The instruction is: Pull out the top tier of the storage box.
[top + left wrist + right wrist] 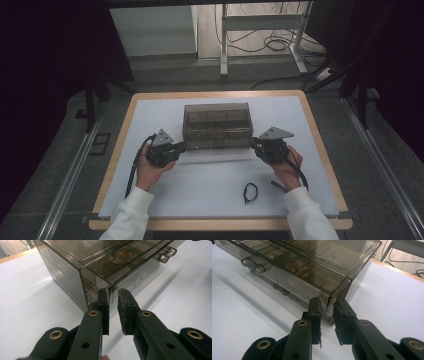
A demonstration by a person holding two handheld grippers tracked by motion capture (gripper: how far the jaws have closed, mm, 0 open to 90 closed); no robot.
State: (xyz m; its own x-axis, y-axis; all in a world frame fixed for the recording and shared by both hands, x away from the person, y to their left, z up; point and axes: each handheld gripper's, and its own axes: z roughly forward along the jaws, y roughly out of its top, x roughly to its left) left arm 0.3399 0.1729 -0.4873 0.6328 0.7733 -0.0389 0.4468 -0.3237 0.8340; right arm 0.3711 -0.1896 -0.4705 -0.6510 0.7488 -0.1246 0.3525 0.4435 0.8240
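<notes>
One white tabletop [210,195], wooden-edged; dark surroundings.

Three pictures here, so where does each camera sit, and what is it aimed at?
High view: above the person's side, looking forward and down on the white table, smoky box, both forearms, left gripper and right gripper.
Left gripper view: rides that gripper, looking along its jaws at one front corner of the box.
Right gripper view: rides that gripper, facing the other corner.
Shared: the box, its drawers and knobs.
</notes>
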